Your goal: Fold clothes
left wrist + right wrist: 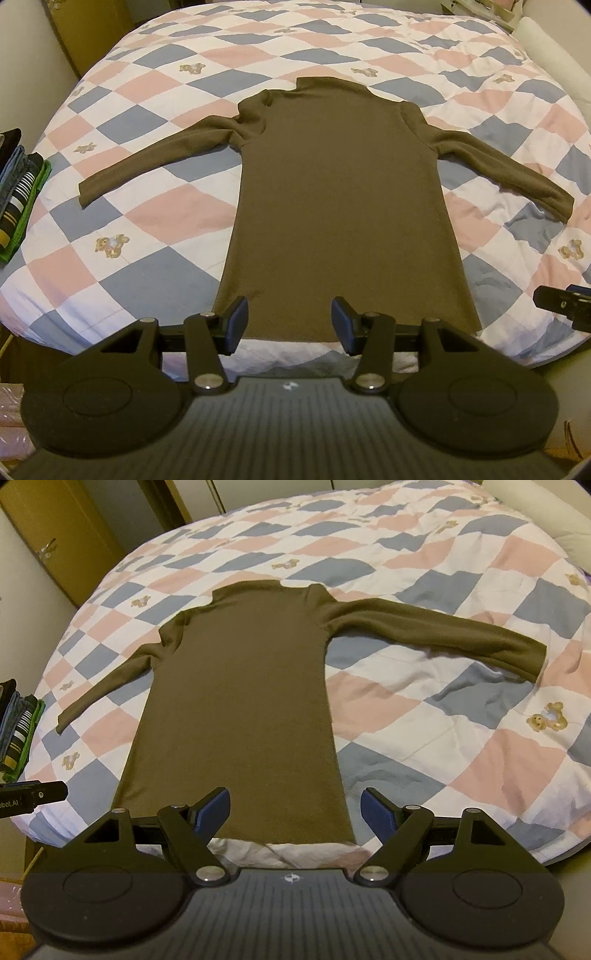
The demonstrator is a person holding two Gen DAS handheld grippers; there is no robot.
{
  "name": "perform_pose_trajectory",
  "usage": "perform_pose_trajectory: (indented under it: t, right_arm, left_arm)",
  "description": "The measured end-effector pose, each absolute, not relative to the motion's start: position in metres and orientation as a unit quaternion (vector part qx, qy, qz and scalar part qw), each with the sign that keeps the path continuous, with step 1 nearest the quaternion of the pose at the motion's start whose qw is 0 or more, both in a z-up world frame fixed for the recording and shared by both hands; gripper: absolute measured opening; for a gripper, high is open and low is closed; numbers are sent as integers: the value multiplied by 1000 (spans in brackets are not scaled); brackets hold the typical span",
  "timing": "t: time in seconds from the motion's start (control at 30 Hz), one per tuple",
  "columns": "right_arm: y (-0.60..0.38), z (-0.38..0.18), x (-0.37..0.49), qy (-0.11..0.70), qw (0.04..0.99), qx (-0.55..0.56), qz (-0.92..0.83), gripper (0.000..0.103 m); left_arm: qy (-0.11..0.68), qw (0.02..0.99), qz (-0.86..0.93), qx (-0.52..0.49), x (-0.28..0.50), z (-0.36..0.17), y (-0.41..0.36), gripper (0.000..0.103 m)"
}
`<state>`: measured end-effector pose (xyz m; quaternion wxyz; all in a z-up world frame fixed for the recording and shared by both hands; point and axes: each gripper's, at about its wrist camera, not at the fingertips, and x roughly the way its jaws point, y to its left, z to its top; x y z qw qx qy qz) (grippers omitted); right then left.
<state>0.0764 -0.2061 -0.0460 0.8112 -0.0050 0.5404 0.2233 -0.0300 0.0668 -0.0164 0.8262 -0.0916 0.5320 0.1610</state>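
The olive-brown long-sleeved knit top (332, 192) lies flat on a pink, blue and white checked quilt with small teddy-bear prints (155, 218), straight ahead of my left gripper (290, 325), hem nearest and collar farthest. That gripper hangs wide open over the hem's middle, holding nothing. Both sleeves spread out sideways, with bare quilt around them. A stack of folded clothes, striped and green-edged (20, 195), sits at the bed's left edge; the right gripper's black tip (565, 301) shows at far right.

From my right wrist, the top (236, 701) sits ahead and slightly left. My right gripper (295, 810) is wide open and empty, straddling the hem's right corner at the bed's near edge. Open quilt (461, 746) stretches right; a brown wooden door (59, 539) stands far left.
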Motion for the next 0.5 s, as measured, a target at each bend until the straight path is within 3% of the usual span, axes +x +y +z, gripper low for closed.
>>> perform_pose_trajectory:
  t: [0.33, 0.5]
  right_arm:
    - [-153, -86, 108, 574, 786, -19, 228, 81]
    - [-92, -112, 133, 590, 770, -38, 241, 81]
  left_arm:
    - [502, 794, 206, -276, -32, -66, 181, 47]
    - [511, 770, 239, -298, -14, -96, 246, 47]
